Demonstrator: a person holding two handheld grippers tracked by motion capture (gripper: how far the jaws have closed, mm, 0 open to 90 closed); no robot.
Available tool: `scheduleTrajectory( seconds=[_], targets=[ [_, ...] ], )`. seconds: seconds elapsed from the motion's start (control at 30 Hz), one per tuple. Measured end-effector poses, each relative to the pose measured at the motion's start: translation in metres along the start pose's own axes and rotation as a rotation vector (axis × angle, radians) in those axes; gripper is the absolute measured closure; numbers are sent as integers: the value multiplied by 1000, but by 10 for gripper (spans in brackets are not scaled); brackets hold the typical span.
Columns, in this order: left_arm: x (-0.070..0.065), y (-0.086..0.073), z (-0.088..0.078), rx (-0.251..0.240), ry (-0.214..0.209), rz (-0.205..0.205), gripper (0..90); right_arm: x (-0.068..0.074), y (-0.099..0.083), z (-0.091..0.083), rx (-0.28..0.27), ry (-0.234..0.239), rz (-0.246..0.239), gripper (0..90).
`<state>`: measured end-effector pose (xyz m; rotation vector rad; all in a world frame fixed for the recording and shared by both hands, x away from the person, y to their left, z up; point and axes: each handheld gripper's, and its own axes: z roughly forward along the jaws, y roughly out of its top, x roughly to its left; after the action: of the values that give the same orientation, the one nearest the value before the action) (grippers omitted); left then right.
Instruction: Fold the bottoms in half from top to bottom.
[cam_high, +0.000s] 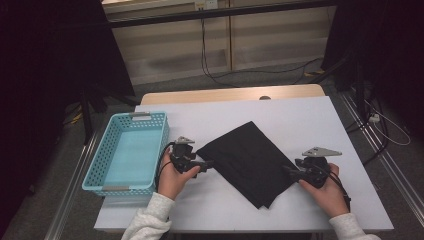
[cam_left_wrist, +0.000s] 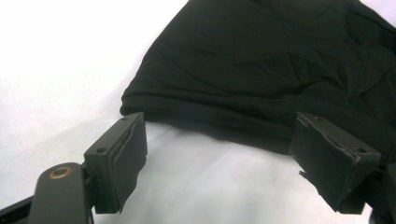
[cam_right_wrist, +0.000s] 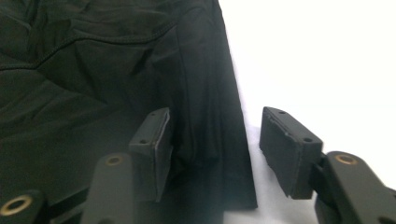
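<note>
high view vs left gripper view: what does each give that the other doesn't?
High view alone: the blue basket left of the black cloth, the right gripper at the cloth's right edge, both hands and the floor beyond the table.

Left gripper view alone: the left gripper close up, jaws open, the cloth's folded edge just ahead of its pads, not between them.

Shared: the black cloth, the white table, the left gripper.

Black cloth (cam_high: 250, 160): folded, roughly rectangular, lying flat on the white surface (cam_high: 310, 125), turned diagonally so one corner points to the far side. Fabric is matte with soft wrinkles and visible seam lines. Its stacked, layered edge faces the near right side.
</note>
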<state>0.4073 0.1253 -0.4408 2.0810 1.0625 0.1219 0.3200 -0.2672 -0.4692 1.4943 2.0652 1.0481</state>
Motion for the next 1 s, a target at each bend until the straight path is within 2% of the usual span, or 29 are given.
scheduleTrajectory(
  seconds=[0.13,0.2,0.23,0.27,0.53,0.57,0.6,0.8,0.87,0.93,1.0],
  targets=[
    [-1,0,1,1,1,1,192,3,-2,-1,-8,10,17,569],
    [-1,1,2,7,-3,7,192,3,-3,-2,-9,34,30,664],
    [-2,1,2,7,0,10,191,3,-3,-2,-9,54,38,744],
    [-3,1,2,6,-4,8,191,3,-4,-1,-10,82,50,787],
    [-1,2,6,7,-4,16,181,8,-4,-2,-12,67,40,808],
    [0,2,5,3,-6,7,178,9,-4,-2,-13,65,44,811],
    [2,4,4,-5,-12,-12,175,9,-4,-2,-12,68,46,812],
    [9,14,-2,-34,-13,-16,150,13,-3,-7,19,109,45,815],
    [11,16,1,-30,-16,-27,143,15,-3,-8,21,104,26,815],
    [15,18,6,-20,1,-39,141,16,-4,-8,20,98,21,815],
    [19,19,13,-17,4,-32,162,19,-4,-10,25,92,17,815]
  ],
)
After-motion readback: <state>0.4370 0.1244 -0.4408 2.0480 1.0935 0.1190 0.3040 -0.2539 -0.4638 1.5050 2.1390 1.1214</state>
